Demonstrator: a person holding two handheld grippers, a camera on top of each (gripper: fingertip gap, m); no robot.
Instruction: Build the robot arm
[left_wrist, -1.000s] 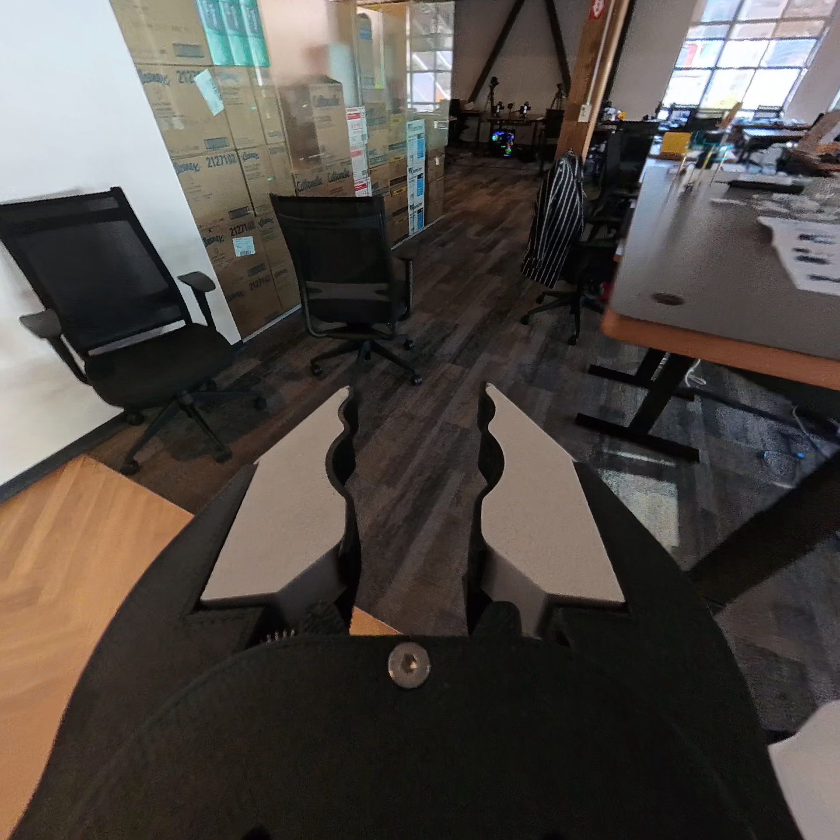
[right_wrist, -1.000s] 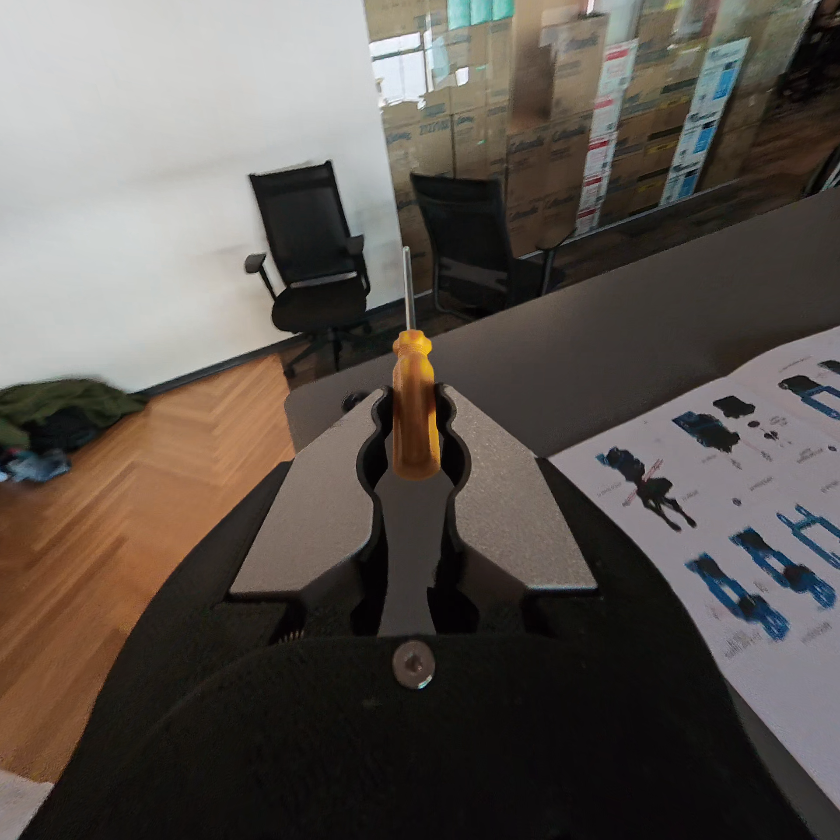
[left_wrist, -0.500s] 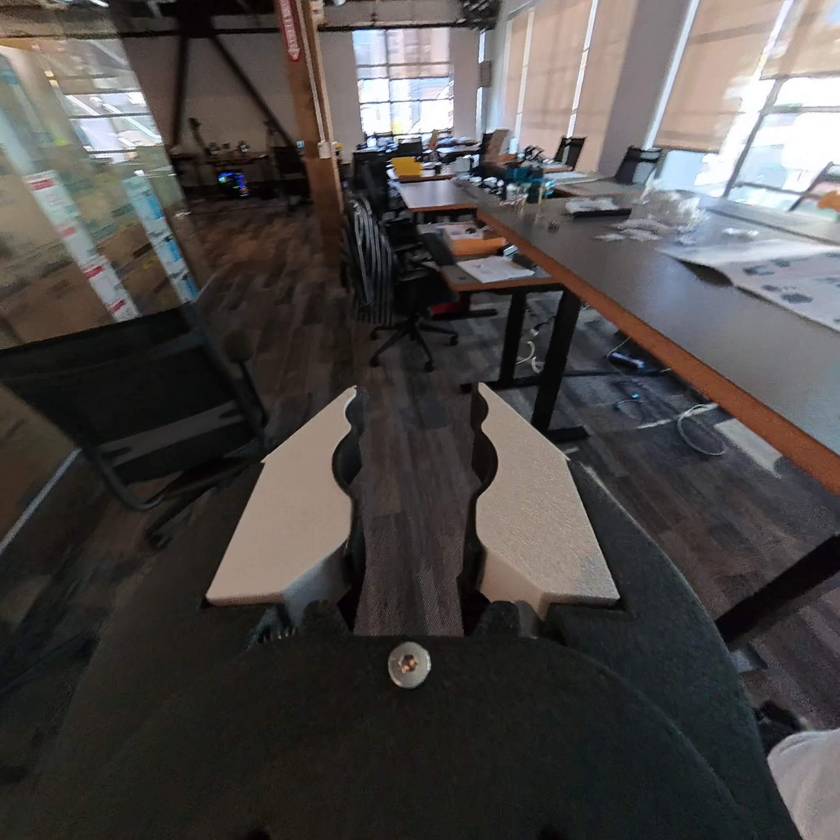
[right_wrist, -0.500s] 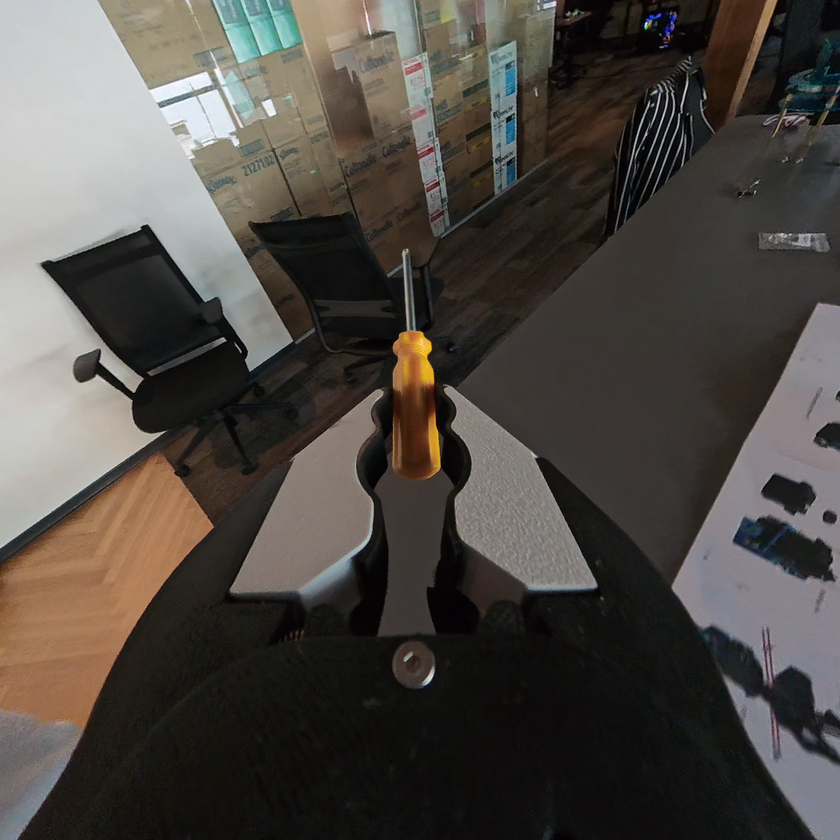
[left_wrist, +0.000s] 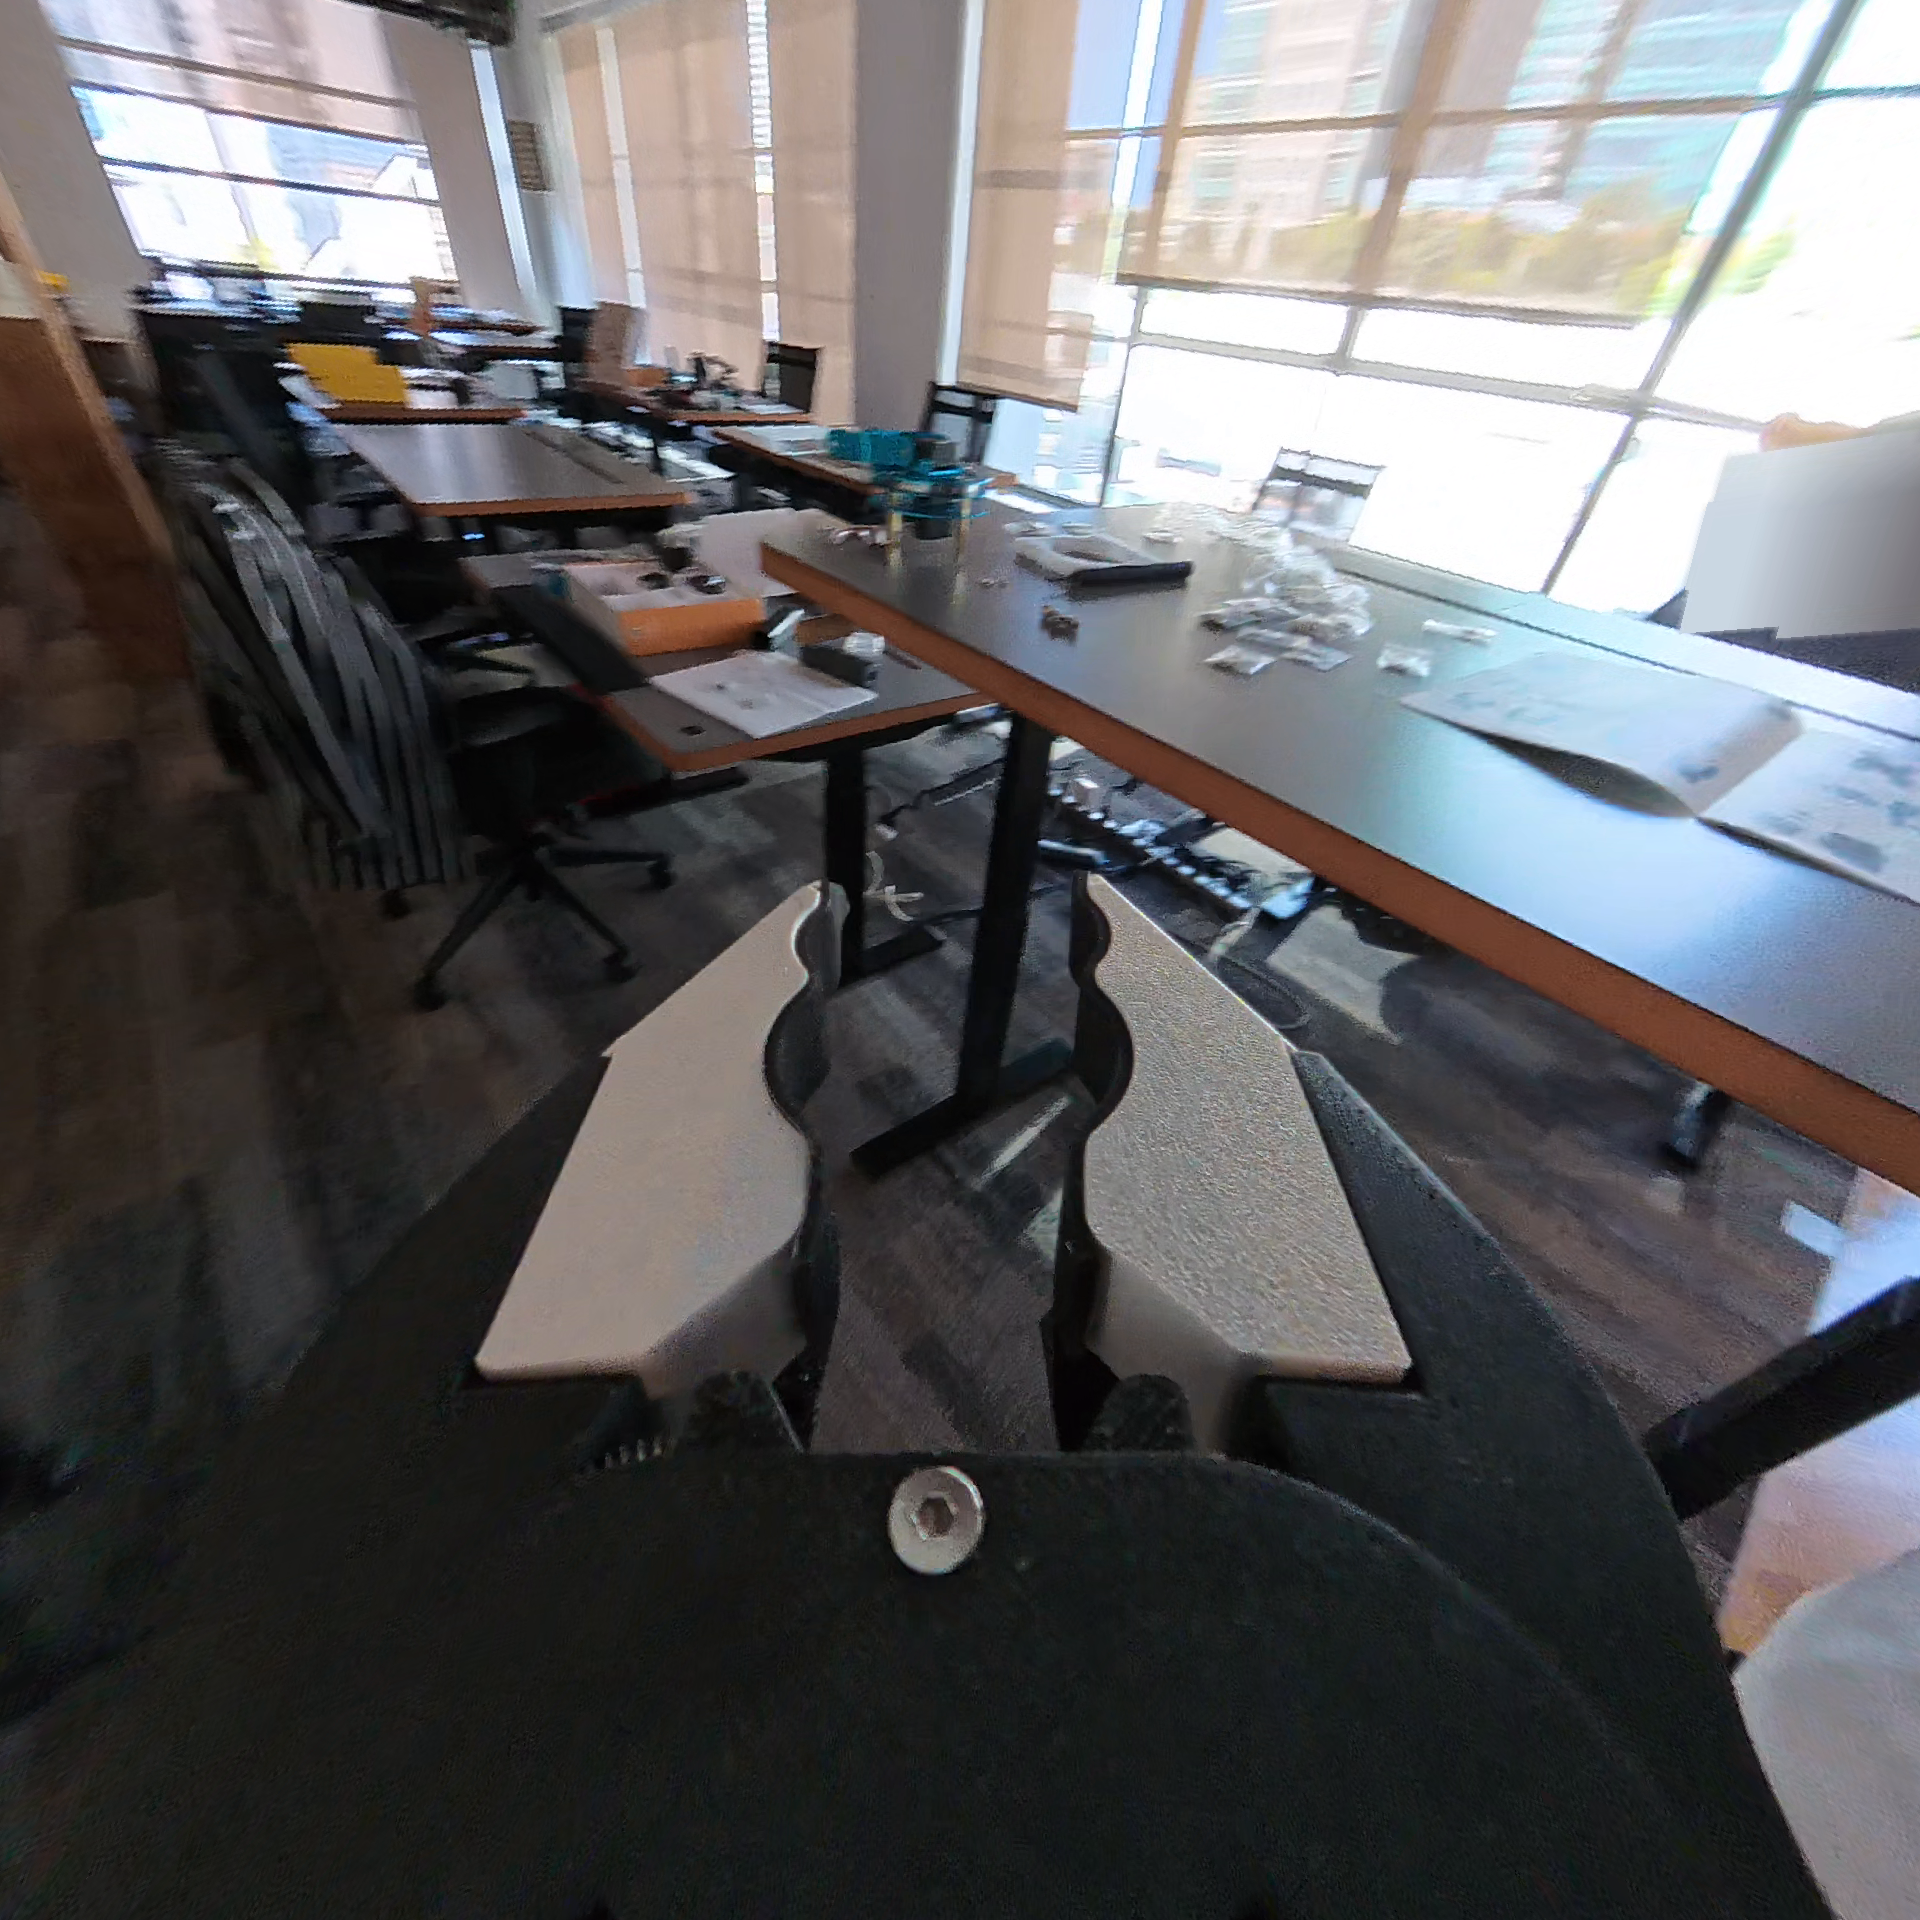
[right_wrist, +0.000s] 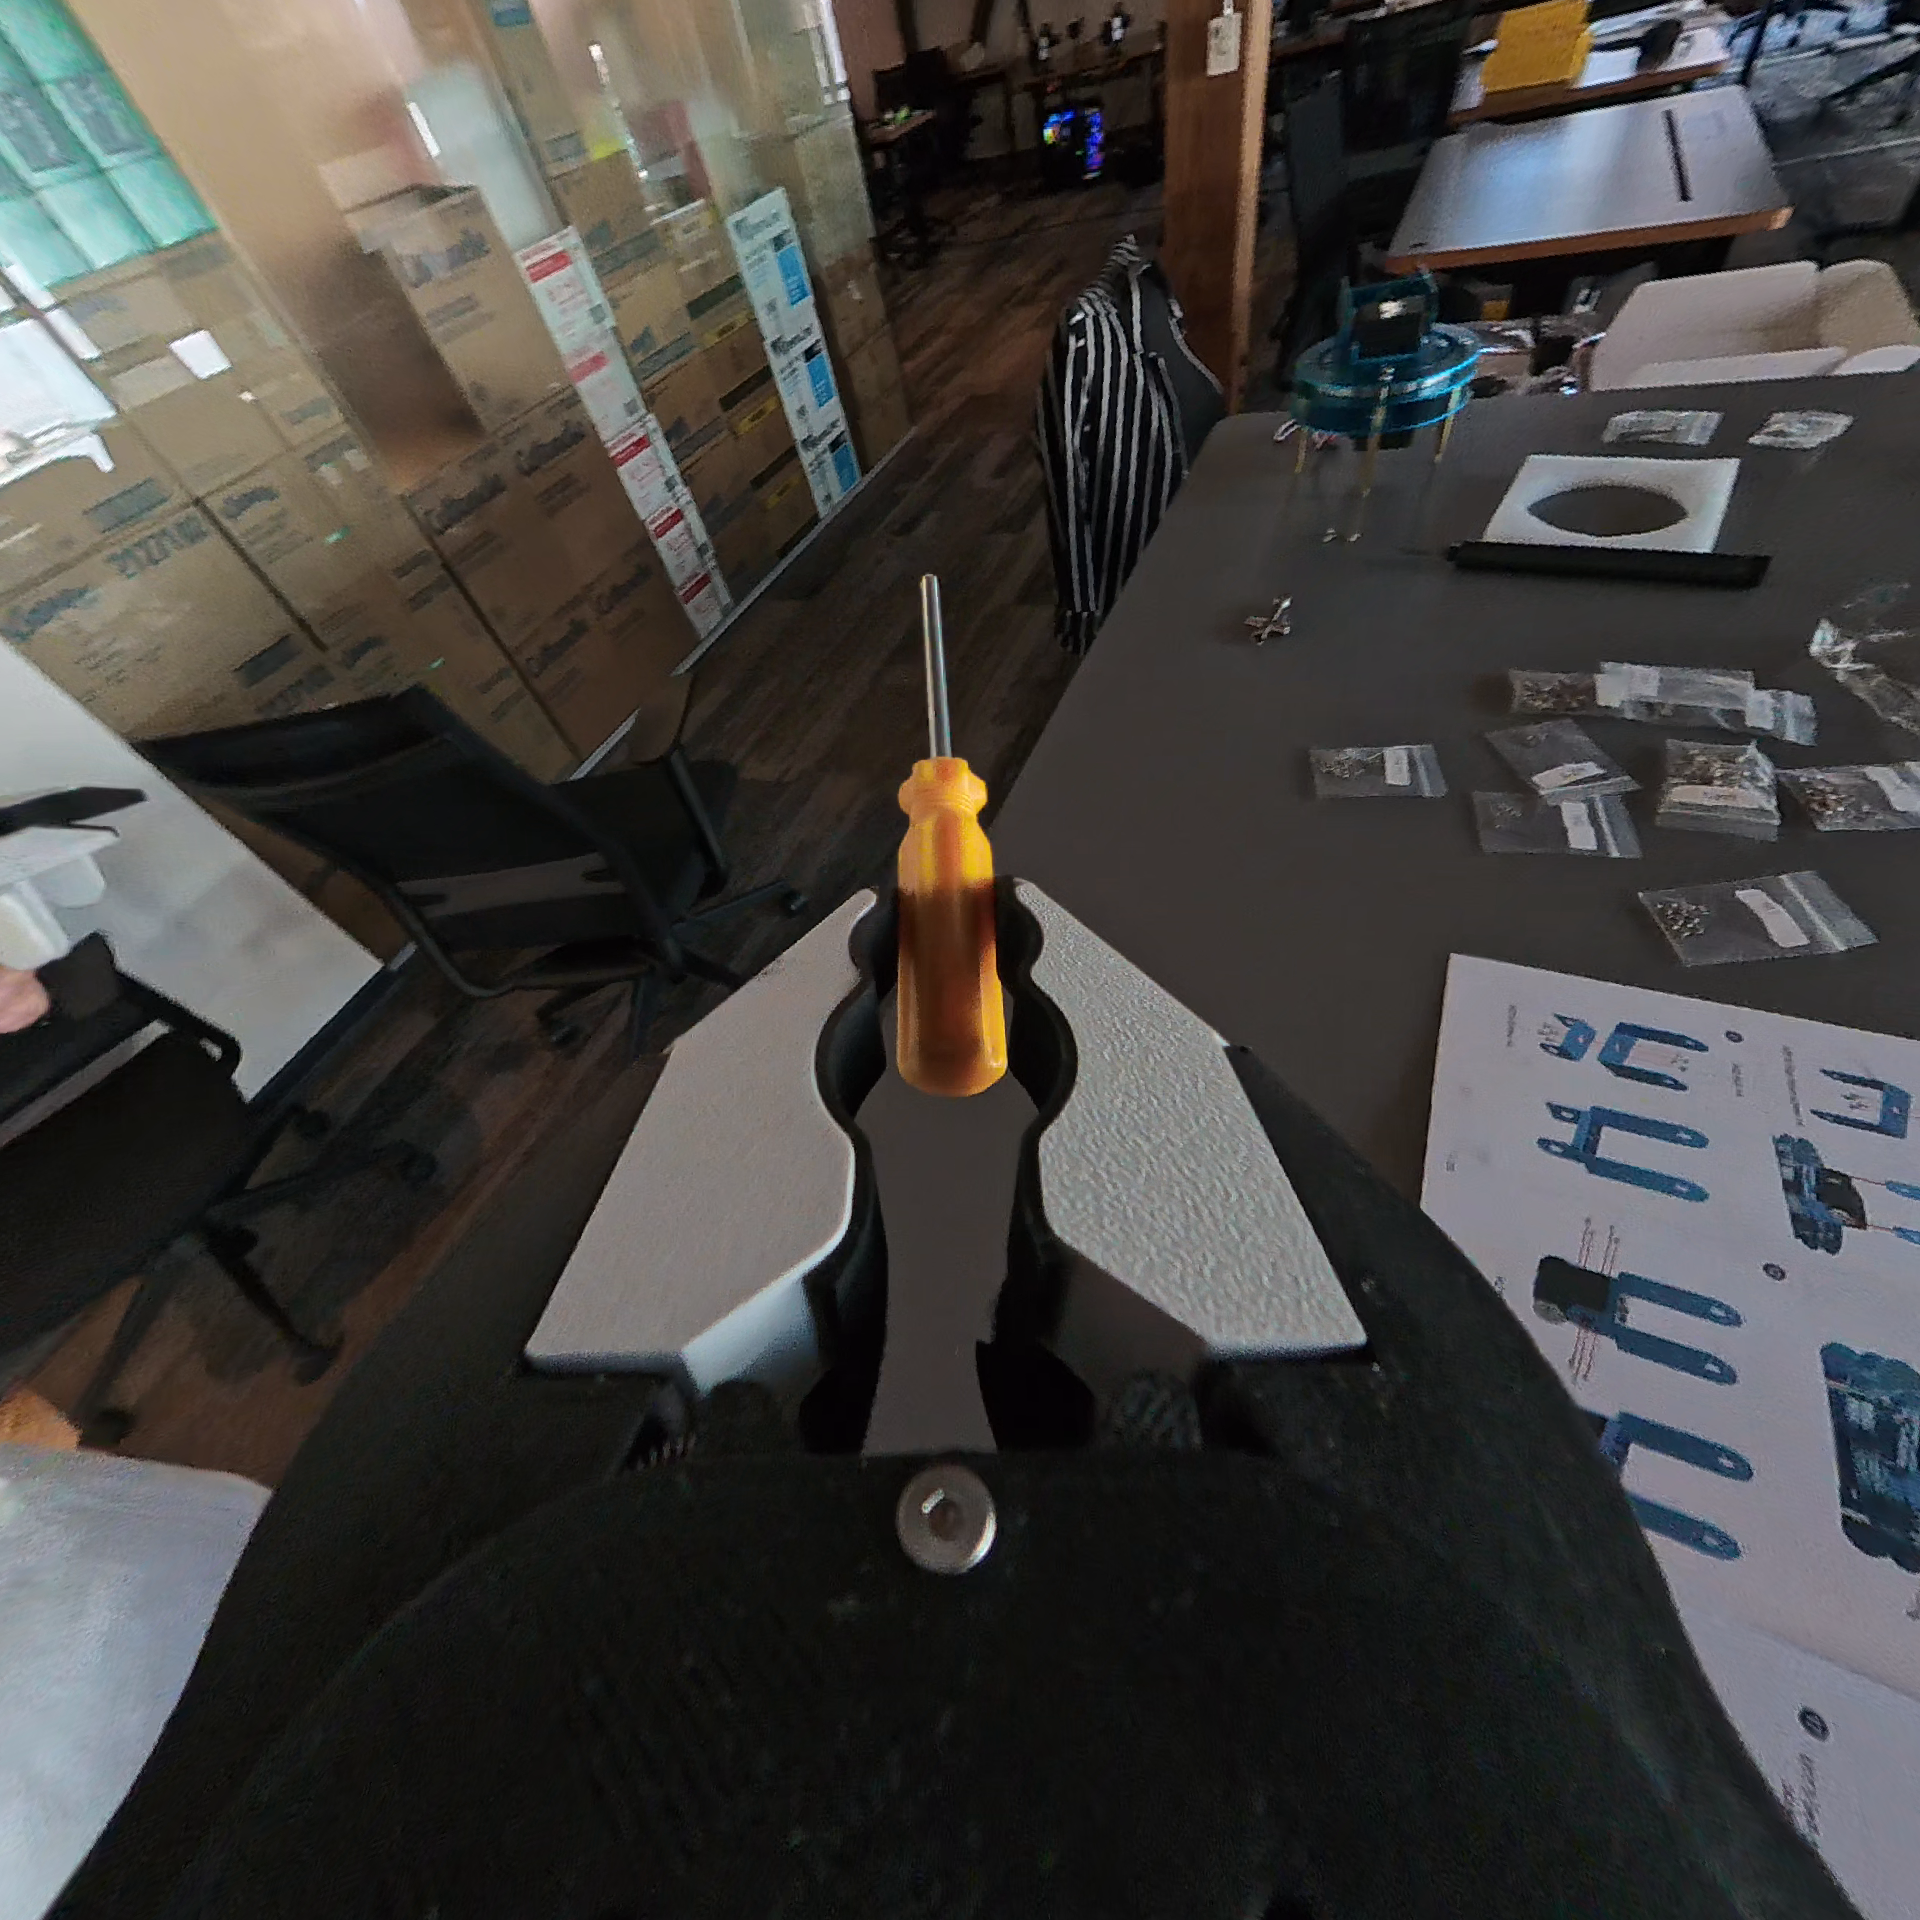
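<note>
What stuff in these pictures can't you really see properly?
- Right wrist view: the screwdriver tip is too thin and blurred to tell its type.
- Right wrist view: the small clear bags hold parts too tiny to name.
- Right wrist view: the instruction sheet is cut off by the right edge.
- Left wrist view: the far desks are blurred.
- Left wrist view: the left gripper hides the floor below it.

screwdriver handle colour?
Translucent orange-amber handle on the screwdriver, clamped in the right gripper. Best seen in the right wrist view.
</note>
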